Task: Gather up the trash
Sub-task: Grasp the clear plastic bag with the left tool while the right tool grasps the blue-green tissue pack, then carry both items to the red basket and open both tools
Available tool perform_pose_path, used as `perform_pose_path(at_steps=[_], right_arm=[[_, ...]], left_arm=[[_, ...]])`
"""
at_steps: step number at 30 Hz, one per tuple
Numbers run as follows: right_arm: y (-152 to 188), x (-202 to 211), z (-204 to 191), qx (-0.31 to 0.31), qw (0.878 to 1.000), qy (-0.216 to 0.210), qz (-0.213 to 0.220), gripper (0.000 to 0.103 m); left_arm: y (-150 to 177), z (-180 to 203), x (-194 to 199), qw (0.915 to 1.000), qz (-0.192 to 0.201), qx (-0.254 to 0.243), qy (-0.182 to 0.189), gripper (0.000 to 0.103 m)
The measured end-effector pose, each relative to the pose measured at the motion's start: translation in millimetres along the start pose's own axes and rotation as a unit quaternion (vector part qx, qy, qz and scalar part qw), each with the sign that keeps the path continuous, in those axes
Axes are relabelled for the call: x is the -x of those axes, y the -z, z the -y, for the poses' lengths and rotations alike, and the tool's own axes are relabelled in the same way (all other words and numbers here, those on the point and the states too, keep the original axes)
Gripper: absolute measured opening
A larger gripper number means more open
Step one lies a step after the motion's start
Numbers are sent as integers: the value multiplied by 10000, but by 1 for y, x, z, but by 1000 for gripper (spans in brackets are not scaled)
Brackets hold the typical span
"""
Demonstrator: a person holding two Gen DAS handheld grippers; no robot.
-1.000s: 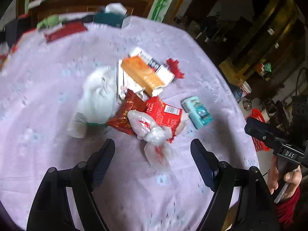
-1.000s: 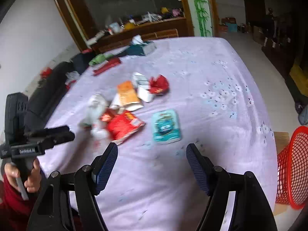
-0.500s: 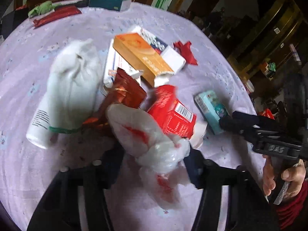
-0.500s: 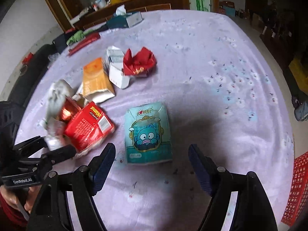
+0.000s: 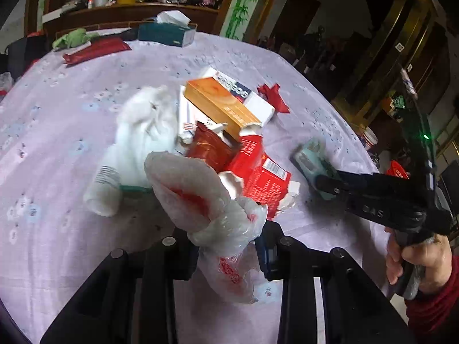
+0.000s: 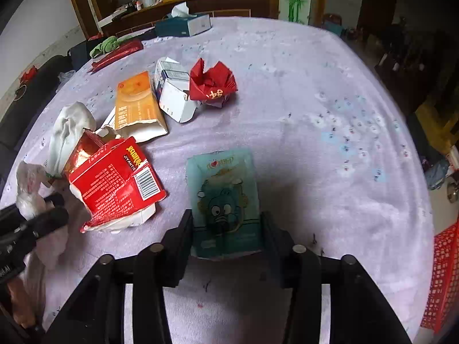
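Two pieces were clamped, none binned: left gripper [image 5: 226, 250] on plastic bag [image 5: 200, 200], right gripper [image 6: 226, 233] on teal packet [image 6: 225, 197] near table [image 6: 330, 100] front edge; boxes remained mid-table.

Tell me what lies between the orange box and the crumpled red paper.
A white carton lies between the orange box and the crumpled red paper, as the right wrist view shows.
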State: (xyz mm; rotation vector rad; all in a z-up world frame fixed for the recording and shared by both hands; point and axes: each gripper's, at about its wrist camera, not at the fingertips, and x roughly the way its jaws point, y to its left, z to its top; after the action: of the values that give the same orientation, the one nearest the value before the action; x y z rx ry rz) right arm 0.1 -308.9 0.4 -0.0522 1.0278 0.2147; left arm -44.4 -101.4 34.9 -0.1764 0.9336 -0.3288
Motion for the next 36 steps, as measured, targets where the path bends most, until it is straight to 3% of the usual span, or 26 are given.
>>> perform_pose_path(at_steps=[10, 19, 26, 36], right_arm=[[30, 30, -9, -544, 9972, 148, 497, 41], [36, 33, -12, -880, 9919, 770, 500, 41], [50, 43, -5, -1129, 9875, 992, 468, 41], [68, 56, -16, -893, 9908, 836, 576, 42]], left_arm=[[5, -1, 0, 9989, 244, -277, -292, 31], [3, 13, -16, 9979, 17, -614, 196, 31], [8, 29, -21, 9951, -160, -903, 382, 31], [16, 28, -3, 9972, 87, -741, 28, 31]])
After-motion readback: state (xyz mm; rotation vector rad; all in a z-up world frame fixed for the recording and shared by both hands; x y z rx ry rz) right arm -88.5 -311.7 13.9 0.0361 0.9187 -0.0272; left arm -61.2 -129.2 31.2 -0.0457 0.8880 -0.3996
